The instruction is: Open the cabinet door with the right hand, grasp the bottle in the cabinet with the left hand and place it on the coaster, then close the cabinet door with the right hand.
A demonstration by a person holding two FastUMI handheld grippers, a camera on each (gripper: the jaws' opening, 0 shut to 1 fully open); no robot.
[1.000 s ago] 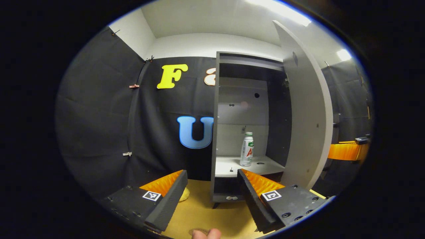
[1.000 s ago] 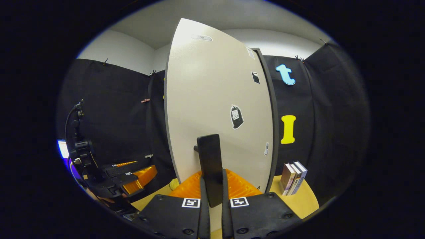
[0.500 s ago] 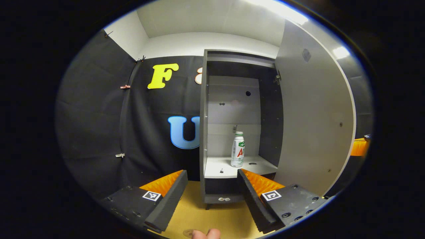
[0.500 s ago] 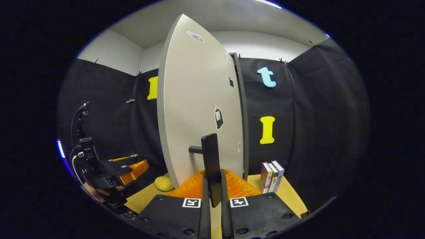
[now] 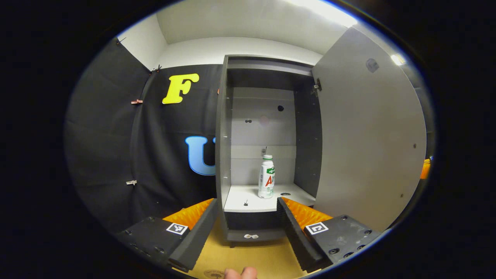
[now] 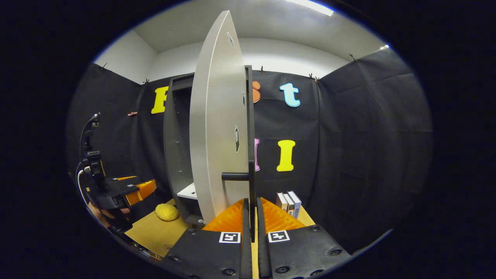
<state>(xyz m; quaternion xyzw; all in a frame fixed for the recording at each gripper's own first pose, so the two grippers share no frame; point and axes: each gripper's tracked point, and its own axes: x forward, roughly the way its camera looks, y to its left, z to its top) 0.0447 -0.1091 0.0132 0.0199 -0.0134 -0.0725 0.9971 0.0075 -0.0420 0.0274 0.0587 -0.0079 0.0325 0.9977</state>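
In the left gripper view a white bottle with a green cap stands upright on the pale lower shelf of the open dark cabinet. My left gripper is open in front of the shelf, well short of the bottle. The grey door stands swung out to the right. In the right gripper view my right gripper is shut on the door's black handle, and the door appears almost edge-on. The left gripper and the hand holding it are at the far left.
A yellow round object lies on the tan tabletop left of the cabinet's foot. Three books stand upright against the black wall, right of the door. A fingertip shows at the bottom of the left gripper view.
The right gripper has pulled the door much wider open, from nearly face-on to almost edge-on. The left gripper has swung to face the cabinet's inside, bringing the bottle nearer the centre.
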